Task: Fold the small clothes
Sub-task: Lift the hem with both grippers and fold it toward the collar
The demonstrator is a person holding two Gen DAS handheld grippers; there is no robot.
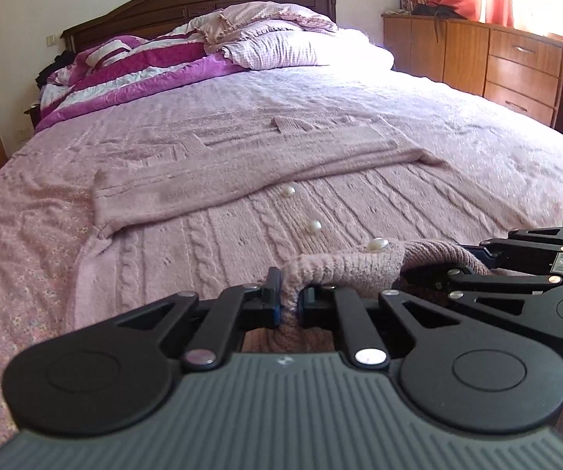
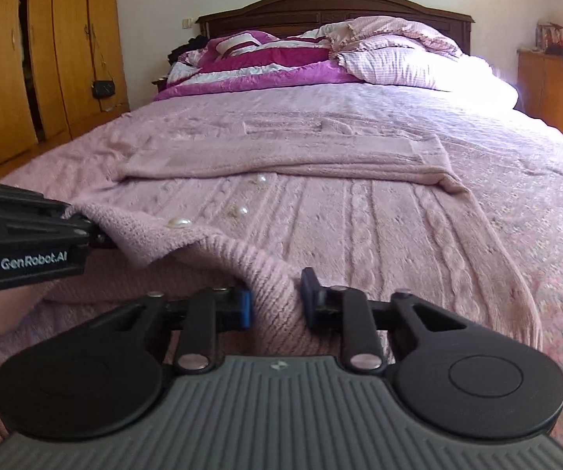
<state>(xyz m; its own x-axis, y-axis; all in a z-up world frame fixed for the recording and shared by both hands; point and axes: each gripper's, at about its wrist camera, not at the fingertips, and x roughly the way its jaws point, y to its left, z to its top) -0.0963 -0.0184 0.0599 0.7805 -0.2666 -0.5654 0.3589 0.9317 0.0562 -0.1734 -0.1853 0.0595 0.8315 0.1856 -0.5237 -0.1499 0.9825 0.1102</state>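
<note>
A pink cable-knit cardigan (image 1: 242, 243) with pearl buttons (image 1: 377, 243) lies flat on the bed, its sleeves folded across the chest. My left gripper (image 1: 290, 299) is shut on the near hem, a thin ridge of knit pinched between its blue pads. In the right wrist view my right gripper (image 2: 275, 301) is shut on a thicker bunch of the same hem of the cardigan (image 2: 359, 227), further right. The hem hangs lifted between the two grippers. The left gripper (image 2: 101, 235) shows at that view's left edge, and the right gripper (image 1: 444, 276) at the left view's right edge.
The pink bed cover (image 1: 477, 149) stretches to a dark wooden headboard (image 2: 336, 4). Heaped quilts and pillows (image 1: 203, 51) lie at the head end. A wooden drawer cabinet (image 1: 516, 66) stands right of the bed; a wardrobe (image 2: 26, 58) with a hanging black bag (image 2: 103, 88) stands left.
</note>
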